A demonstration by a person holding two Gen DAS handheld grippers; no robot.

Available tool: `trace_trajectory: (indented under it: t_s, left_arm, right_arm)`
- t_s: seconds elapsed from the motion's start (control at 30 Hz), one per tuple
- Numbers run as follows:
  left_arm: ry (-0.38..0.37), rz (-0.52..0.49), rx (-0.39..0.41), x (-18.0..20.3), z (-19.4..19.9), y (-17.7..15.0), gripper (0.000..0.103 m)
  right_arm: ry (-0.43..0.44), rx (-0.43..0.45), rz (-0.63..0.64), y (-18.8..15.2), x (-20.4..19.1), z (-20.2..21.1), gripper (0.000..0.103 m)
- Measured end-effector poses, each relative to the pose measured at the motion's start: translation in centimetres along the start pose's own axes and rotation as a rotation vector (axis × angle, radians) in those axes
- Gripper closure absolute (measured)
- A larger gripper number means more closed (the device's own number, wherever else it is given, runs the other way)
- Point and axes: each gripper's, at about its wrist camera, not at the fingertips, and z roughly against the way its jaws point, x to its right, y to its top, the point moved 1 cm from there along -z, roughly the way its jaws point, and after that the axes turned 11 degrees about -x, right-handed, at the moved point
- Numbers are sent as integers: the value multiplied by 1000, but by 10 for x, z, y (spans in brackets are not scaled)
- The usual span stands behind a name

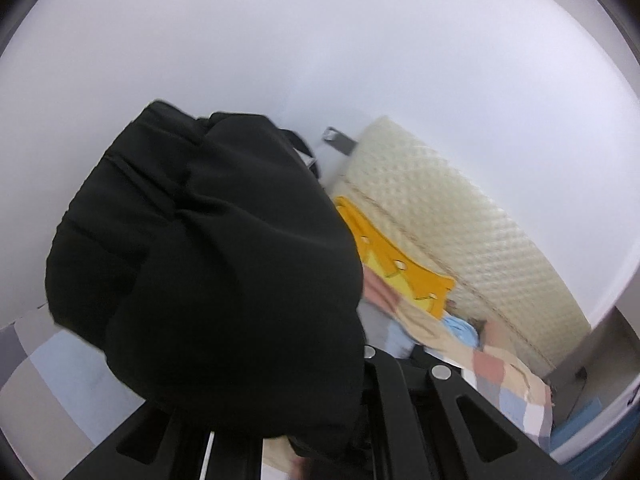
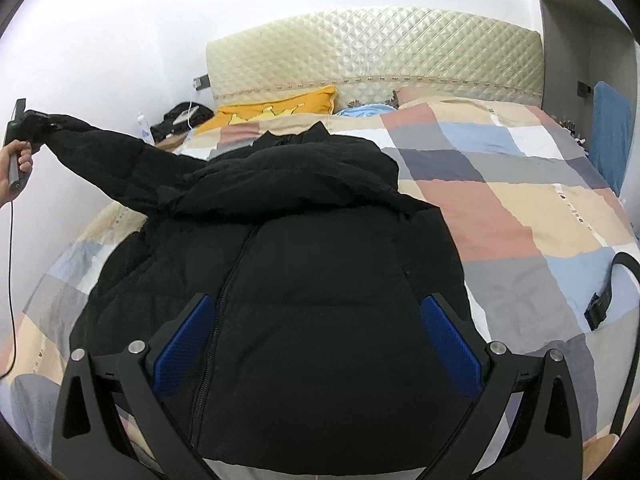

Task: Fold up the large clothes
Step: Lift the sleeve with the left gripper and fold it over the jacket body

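Note:
A black puffer jacket (image 2: 320, 264) lies front up, zipper closed, on the checked bedspread (image 2: 520, 200). My right gripper (image 2: 316, 320) is open, its blue pads (image 2: 188, 344) spread just above the jacket's lower body, holding nothing. My left gripper (image 2: 28, 124) appears at the far left of the right wrist view, shut on the cuff of the jacket's sleeve (image 2: 100, 156), which it holds lifted and stretched out to the left. In the left wrist view the bunched sleeve (image 1: 208, 272) fills the middle and hides the fingertips.
A cream quilted headboard (image 2: 376, 48) stands against the white wall. A yellow pillow (image 2: 280, 108) and blue cloth (image 2: 360, 111) lie at the bed's head. A black strap (image 2: 608, 292) lies on the bed's right side. A cluttered nightstand (image 2: 176, 120) is left of the bed.

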Motion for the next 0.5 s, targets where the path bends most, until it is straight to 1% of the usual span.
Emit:
trace_trajectory:
  t_s: [0.13,0.3,0.37,0.5]
  left_arm:
    - [-43,-56,-2,51,15,-9,94]
    - [-77,-155,-8,123,33,-19,94]
    - [-81,-202,-9,152,37,-26,94]
    - [-61,-302,-22,211,36,-45,94]
  right_arm:
    - [18,30,-24,-2,11,9,0]
    - [9,47,-22,-2,20,13,0]
    - [-2,54,-15,-2,24,14,0]
    - [-5,70,-2,-4,29,17,0]
